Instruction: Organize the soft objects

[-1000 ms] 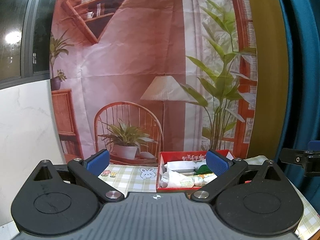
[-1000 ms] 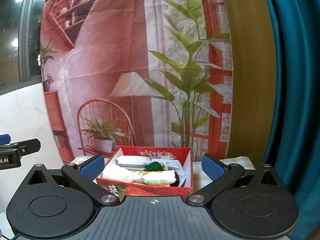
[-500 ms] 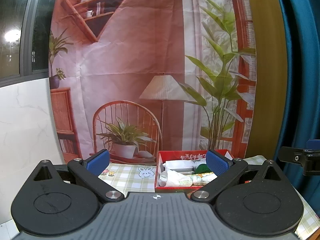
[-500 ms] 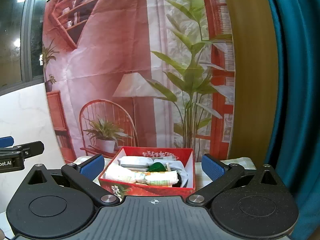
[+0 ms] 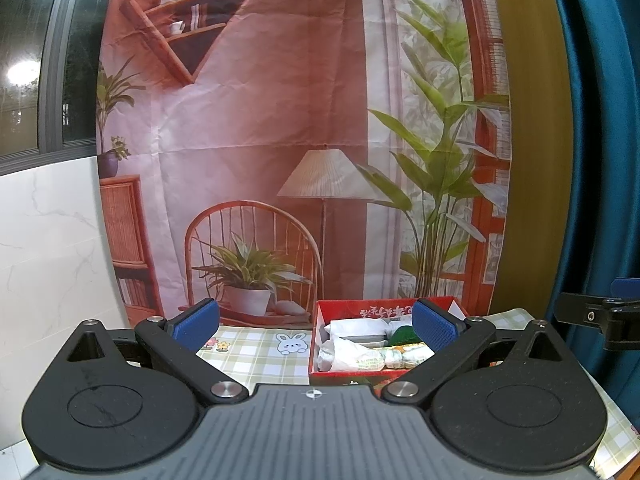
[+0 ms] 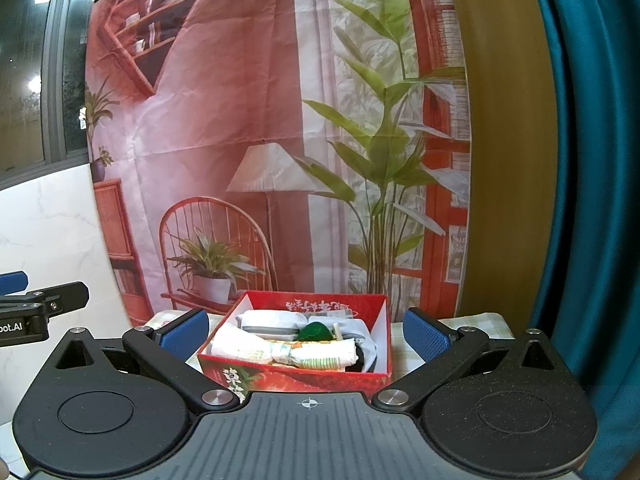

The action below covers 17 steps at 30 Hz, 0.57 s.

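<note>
Left wrist view shows the wide-open, empty left gripper [image 5: 316,326] over the bench's checked cloth with a rabbit print [image 5: 256,354]. Right wrist view shows the spread, empty right gripper [image 6: 306,334] framing the red cardboard box [image 6: 296,378] that holds white soft bundles [image 6: 276,350].

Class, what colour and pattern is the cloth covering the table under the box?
The tablecloth is a pale green-and-cream check with small cartoon prints; the left wrist view shows it best.

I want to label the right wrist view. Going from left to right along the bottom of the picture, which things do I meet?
Left gripper at the picture's edge → right gripper's left blue pad → red box of soft packets → right blue pad → teal curtain.
</note>
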### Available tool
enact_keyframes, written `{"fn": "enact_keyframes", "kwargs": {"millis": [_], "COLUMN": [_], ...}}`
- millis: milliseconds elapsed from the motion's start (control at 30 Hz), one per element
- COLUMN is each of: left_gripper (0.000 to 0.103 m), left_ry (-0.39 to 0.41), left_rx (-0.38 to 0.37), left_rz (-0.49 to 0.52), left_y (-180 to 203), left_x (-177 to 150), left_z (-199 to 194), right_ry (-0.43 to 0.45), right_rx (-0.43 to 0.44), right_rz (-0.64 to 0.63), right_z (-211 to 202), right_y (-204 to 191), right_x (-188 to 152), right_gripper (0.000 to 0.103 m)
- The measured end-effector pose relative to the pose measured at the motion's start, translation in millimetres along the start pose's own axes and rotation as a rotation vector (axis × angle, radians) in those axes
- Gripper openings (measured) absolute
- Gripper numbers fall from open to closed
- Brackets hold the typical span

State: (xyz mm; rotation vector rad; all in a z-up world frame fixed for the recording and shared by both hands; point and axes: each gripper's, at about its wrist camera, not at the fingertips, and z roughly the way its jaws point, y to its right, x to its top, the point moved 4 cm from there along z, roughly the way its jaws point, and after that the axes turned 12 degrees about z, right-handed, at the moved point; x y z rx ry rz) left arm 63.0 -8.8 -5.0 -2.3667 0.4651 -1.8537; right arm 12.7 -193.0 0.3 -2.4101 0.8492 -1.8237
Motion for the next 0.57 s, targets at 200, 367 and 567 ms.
{"fn": "enact_keyframes", "kwargs": {"millis": [200, 367, 567], "left_gripper": [0.103, 0.103, 0.103], "left_ry": [-0.004, -0.004, -0.005], "left_rx": [-0.004, -0.009, -0.012], "left_rz": [-0.002, -0.002, -0.004], "left_y": [-0.1, -0.5, -0.3], "left_x": [-0.2, -1.4, -2.1], "left_z": [0.8, 0.6, 1.0], "right_ry": [-0.002, -0.003, -0.008], "right_rx": [-0.003, -0.003, -0.003], "right_rz": [0.007, 0.007, 0.009], "right_z": [1.6, 1.7, 4.1], "right_y": [2.6, 2.9, 4.7], "right_x": [-1.5, -1.7, -5.2], "right_gripper": [0.103, 0.103, 0.103]}}
